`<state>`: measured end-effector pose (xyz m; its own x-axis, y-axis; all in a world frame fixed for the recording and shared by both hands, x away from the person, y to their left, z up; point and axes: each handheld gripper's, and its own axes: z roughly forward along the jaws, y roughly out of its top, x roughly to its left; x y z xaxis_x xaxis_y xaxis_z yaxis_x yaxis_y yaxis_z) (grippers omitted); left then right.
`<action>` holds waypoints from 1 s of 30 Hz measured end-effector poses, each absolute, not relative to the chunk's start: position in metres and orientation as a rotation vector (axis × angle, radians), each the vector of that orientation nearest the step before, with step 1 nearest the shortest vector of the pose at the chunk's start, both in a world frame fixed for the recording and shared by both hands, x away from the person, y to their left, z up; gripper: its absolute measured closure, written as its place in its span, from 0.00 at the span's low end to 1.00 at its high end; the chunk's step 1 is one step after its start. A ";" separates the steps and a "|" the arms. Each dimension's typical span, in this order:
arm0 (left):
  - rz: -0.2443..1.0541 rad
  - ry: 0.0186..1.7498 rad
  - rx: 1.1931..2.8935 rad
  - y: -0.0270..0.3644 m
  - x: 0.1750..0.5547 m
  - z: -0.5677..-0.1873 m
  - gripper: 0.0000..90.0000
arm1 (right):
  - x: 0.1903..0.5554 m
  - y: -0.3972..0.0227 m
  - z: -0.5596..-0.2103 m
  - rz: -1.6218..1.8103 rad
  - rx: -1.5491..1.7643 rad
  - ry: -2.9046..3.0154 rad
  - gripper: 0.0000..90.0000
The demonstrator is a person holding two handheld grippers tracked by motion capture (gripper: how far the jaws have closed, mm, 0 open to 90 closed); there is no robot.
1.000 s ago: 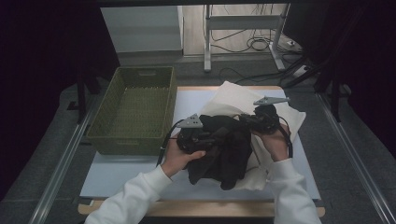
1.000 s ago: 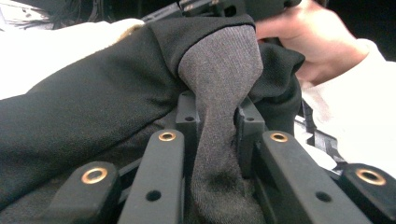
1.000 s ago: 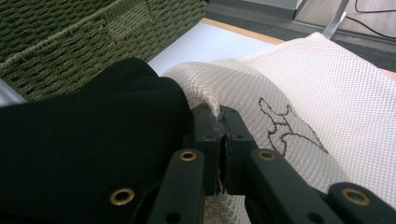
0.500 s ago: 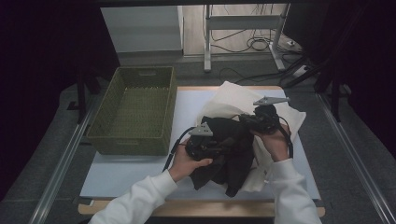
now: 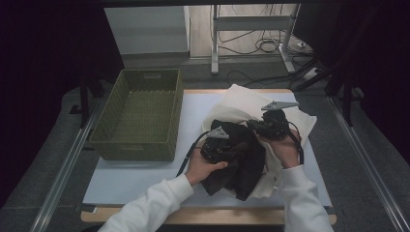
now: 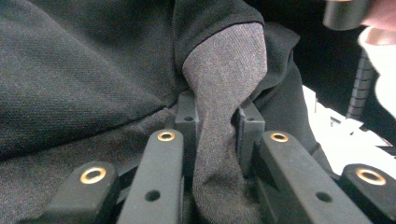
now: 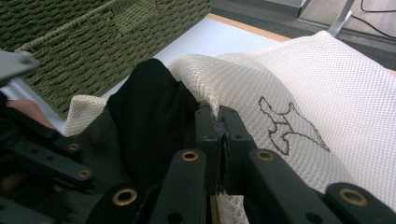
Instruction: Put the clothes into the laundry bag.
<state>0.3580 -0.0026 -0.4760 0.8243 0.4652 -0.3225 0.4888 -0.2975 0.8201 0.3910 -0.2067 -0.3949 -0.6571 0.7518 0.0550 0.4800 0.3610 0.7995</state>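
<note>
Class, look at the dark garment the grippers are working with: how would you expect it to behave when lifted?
The dark garment is probably floppy: it drapes in loose folds and bunches between the left gripper. It likely grips well rather than slips, since its weave looks matte. It seems light, sagging softly over the white mesh bag.

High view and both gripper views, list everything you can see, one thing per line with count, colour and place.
Woven basket: one, green, left part of the table.
Mesh bag: one, cream with a small brown outline on it, right part of the table.
Dark garment: one, black-grey, on the mesh bag.
Table: one, white top with a wooden edge.
Left gripper: one, black, shut on a fold of the dark garment.
Right gripper: one, black, shut on the mesh bag's edge.
Sleeves: two, white, at the bottom.
</note>
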 end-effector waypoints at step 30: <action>0.133 0.662 1.897 -0.024 0.345 -0.470 0.52 | 0.389 -0.207 -0.395 1.180 1.085 2.309 0.98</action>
<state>0.3447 -0.0239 -0.4703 0.8392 0.5023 -0.2086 0.3831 -0.2737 0.8822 0.3894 -0.2072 -0.3953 -0.6559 0.7533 0.0488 0.4807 0.3669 0.7964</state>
